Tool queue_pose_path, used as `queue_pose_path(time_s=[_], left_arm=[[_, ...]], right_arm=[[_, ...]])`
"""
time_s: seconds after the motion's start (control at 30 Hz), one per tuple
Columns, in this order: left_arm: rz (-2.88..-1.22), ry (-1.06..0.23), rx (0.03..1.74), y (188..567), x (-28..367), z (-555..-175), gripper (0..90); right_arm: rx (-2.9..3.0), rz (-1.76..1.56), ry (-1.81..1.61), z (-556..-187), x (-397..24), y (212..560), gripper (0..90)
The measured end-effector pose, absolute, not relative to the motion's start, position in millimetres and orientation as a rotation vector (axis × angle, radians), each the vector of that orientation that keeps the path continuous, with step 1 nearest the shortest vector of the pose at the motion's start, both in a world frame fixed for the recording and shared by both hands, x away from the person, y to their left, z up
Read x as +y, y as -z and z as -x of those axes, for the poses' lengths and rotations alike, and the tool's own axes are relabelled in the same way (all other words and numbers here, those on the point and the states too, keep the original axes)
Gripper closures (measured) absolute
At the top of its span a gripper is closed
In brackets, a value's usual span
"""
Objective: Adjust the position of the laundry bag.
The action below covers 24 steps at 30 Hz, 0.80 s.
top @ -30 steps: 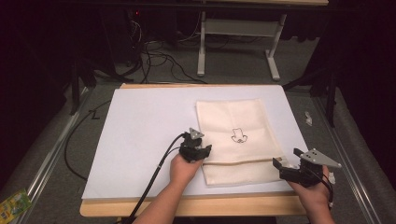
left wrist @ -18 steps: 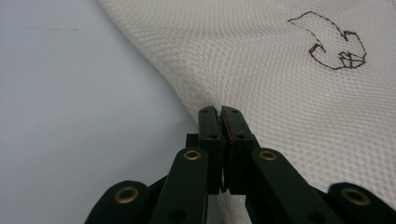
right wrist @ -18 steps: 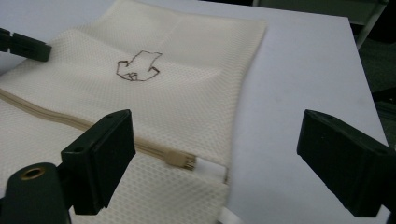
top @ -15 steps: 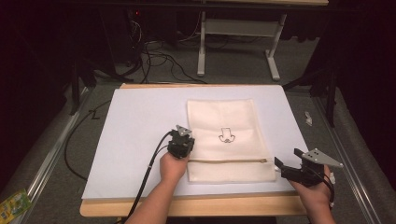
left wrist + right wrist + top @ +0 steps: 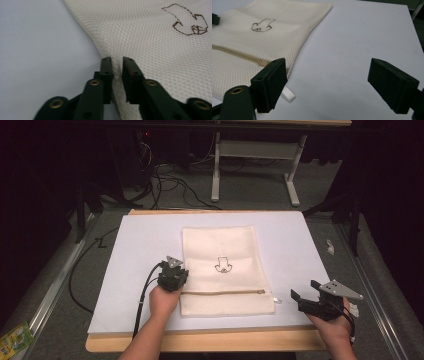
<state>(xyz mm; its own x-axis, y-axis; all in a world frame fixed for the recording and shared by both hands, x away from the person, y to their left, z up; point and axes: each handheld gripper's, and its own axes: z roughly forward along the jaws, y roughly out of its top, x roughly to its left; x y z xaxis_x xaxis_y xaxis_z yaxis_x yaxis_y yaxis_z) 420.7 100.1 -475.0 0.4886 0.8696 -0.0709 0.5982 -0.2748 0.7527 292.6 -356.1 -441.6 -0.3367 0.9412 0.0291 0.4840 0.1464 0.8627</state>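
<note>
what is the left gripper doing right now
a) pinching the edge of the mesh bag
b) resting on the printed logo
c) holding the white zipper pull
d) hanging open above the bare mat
a: in the left gripper view the left gripper has its jaws closed on a fold at the edge of the mesh bag, with the weave bunched between them.

Small embroidered mark on mesh bag unreadable; bag's left edge hidden under left claw.

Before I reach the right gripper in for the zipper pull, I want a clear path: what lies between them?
Bare white table cover: in the right gripper view, the pull tab lies beside the right gripper's left jaw.
</note>
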Motion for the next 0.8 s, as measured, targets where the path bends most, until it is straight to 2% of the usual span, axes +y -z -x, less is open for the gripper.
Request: queue_pose_path(time_s=[0.13, 0.3, 0.4, 0.47, 0.7, 0.8], left_arm=[[-1.982, -0.451, 1.151, 463.9, 114.5, -406.9, 51.3], [-2.032, -0.474, 1.038, 451.1, 126.3, -367.8, 38.1], [-1.983, -0.472, 1.017, 450.7, 136.5, -345.6, 33.4], [-1.92, -0.408, 1.042, 453.0, 146.2, -338.0, 32.3], [-1.855, -0.405, 1.047, 449.2, 155.0, -338.8, 30.2], [-1.86, -0.404, 1.038, 450.4, 153.3, -340.0, 30.0]], right_arm=[[1.893, -1.353, -1.135, -292.3, -355.7, 440.3, 17.9], [1.945, -1.348, -1.16, -293.4, -352.7, 443.1, 27.3], [1.967, -1.348, -1.155, -294.9, -348.1, 445.1, 31.3], [1.976, -1.339, -1.147, -294.8, -344.1, 445.2, 32.0], [1.997, -1.341, -1.168, -305.7, -326.8, 436.9, 37.9], [1.998, -1.337, -1.148, -323.4, -315.8, 428.5, 46.5]])
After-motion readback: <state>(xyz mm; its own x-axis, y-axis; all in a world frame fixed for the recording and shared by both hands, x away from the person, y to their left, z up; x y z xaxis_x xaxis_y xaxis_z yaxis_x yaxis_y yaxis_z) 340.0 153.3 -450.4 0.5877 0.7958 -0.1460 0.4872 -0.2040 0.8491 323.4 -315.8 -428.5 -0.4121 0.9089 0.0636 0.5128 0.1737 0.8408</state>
